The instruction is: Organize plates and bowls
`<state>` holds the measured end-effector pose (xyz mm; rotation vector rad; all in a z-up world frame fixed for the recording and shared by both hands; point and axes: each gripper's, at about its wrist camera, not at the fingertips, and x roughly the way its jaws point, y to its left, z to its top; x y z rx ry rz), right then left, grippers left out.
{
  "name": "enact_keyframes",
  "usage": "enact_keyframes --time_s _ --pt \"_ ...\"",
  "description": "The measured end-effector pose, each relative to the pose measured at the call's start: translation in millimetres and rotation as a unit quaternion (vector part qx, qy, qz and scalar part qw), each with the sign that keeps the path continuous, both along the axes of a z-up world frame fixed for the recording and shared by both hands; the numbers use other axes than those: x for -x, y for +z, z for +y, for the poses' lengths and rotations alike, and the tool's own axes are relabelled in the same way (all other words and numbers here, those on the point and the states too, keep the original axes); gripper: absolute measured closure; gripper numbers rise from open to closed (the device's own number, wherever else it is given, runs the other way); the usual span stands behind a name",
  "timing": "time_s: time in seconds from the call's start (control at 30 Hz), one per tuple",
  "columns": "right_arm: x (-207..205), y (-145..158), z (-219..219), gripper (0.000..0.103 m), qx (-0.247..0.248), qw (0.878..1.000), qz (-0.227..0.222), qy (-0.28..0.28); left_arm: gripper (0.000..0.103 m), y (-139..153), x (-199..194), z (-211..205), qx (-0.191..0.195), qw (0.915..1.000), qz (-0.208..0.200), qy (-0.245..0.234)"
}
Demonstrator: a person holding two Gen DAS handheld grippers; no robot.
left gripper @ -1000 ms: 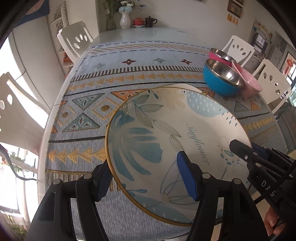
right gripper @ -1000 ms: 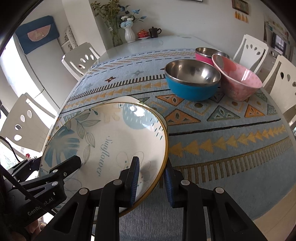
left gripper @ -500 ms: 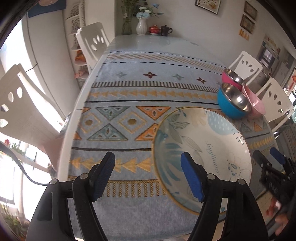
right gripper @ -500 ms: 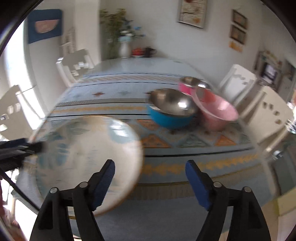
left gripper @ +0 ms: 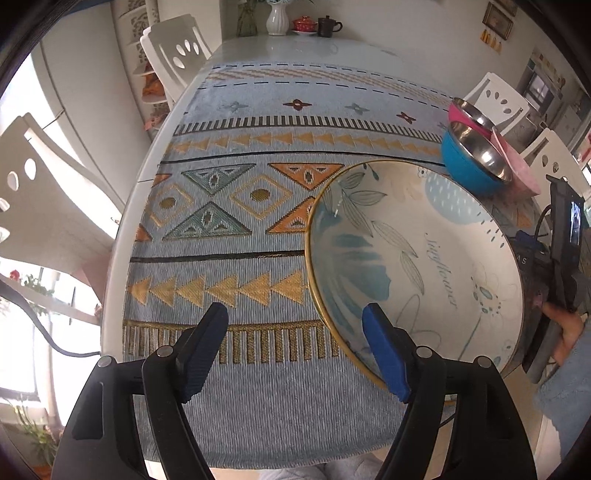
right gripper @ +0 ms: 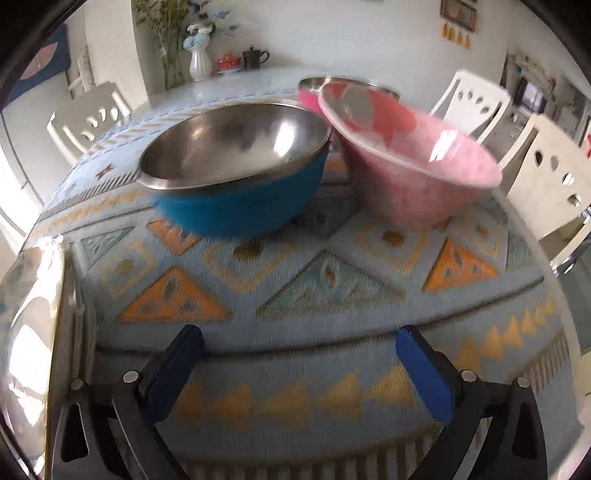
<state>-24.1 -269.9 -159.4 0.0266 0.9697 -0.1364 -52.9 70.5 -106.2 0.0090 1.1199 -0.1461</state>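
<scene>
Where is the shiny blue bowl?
In the right wrist view the blue bowl sits on the patterned tablecloth, upper middle, just left of the pink bowl.

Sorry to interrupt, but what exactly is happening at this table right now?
A person with a gripper in each hand is sorting dishes. The leaf-patterned plate lies on the tablecloth, released. The left gripper is open beside its rim; the right gripper, jaws just opened wide and empty, faces the blue bowl and pink bowl.

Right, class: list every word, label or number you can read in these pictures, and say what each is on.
"Sunflower": in script on the plate.
"AS": end of a label on the right gripper's body, the rest hidden behind the plate.
Wall pictures: too small to read.
Nothing legible in the blurred right wrist view.
</scene>
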Motion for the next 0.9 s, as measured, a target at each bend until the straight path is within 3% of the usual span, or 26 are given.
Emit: enact_keyframes --time_s 0.13,0.37,0.5,0.63,0.9 --pt "0 0 -1 0.0 -0.002 1.0 0.002 0.002 0.029 7 -8 3 0.035 0.9992 0.014 0.012" --pt "0 0 -2 0.0 -0.002 1.0 0.002 0.003 0.029 46 -16 -1 0.085 0.9961 -0.009 0.022" --pt "-1 0 -1 0.0 -0.002 1.0 0.002 0.003 0.029 60 -23 -10 0.143 0.9896 0.005 0.016" --pt "-1 0 -2 0.0 -0.002 1.0 0.002 0.003 0.029 73 -27 -25 0.139 0.9902 -0.018 -0.008" --pt "-1 0 -2 0.0 -0.002 1.0 0.002 0.003 0.029 72 -36 -28 0.172 0.9849 0.002 -0.021"
